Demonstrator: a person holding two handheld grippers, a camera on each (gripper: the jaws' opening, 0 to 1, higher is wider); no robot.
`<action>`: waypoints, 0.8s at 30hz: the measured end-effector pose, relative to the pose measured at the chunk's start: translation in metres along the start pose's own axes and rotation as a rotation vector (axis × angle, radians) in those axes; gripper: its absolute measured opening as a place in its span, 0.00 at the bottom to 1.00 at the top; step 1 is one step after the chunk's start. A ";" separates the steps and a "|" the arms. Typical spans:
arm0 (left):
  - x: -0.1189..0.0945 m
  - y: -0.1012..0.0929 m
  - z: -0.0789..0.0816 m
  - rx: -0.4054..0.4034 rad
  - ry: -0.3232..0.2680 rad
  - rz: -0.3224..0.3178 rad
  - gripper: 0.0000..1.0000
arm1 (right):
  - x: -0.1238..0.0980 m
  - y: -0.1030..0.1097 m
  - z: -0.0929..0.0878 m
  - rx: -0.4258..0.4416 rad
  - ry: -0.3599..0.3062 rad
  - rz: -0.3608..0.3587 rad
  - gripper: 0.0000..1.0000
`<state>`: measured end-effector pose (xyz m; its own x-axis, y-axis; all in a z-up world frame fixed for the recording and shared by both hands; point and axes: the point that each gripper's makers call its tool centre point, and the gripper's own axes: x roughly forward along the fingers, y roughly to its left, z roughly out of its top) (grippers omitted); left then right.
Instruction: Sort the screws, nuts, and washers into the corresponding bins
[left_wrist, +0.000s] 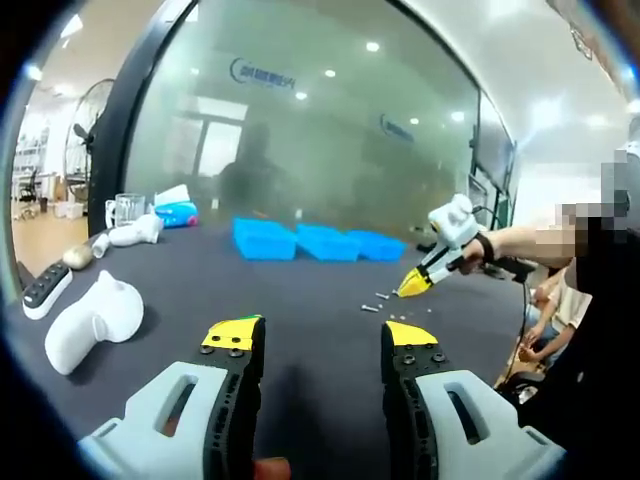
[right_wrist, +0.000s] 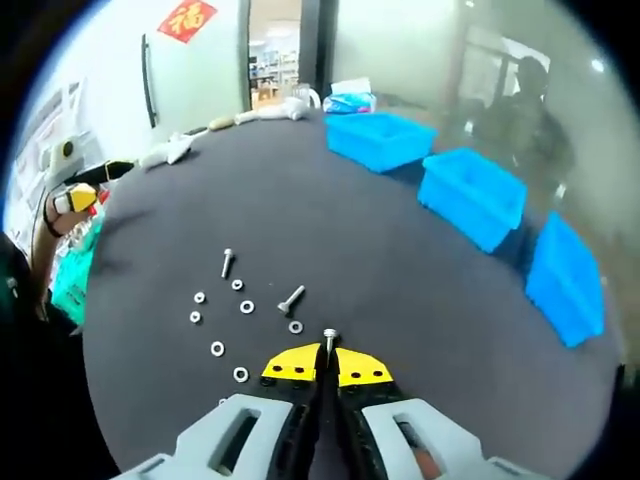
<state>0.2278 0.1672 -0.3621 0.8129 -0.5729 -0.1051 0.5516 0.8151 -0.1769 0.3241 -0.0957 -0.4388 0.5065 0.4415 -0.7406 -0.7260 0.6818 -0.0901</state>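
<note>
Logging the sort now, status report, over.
Right tongs shut on a screw. Left tongs open, empty. Loose screws and washers on table; three blue bins unobstructed.

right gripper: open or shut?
Shut. In the right gripper view the right gripper has its jaws closed on a screw, head poking out between the yellow tips.

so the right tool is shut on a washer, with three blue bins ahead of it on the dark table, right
Not quite. The right tool is shut on a screw, not a washer: the right gripper view shows its head standing up between the yellow tips. The rest holds: three blue bins sit ahead on the dark table.
</note>
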 end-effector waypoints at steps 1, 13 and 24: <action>0.000 0.000 0.000 0.000 0.000 0.000 0.45 | 0.000 0.000 0.000 0.000 -0.002 -0.001 0.01; -0.001 0.002 0.003 0.002 -0.007 0.006 0.45 | -0.024 0.002 0.011 0.052 -0.180 0.013 0.01; 0.001 -0.004 0.008 0.009 -0.013 -0.003 0.45 | -0.087 -0.009 0.023 0.190 -0.507 -0.095 0.01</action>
<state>0.2282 0.1641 -0.3541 0.8134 -0.5744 -0.0921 0.5559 0.8141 -0.1680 0.2976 -0.1270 -0.3586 0.7604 0.5669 -0.3169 -0.5933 0.8048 0.0163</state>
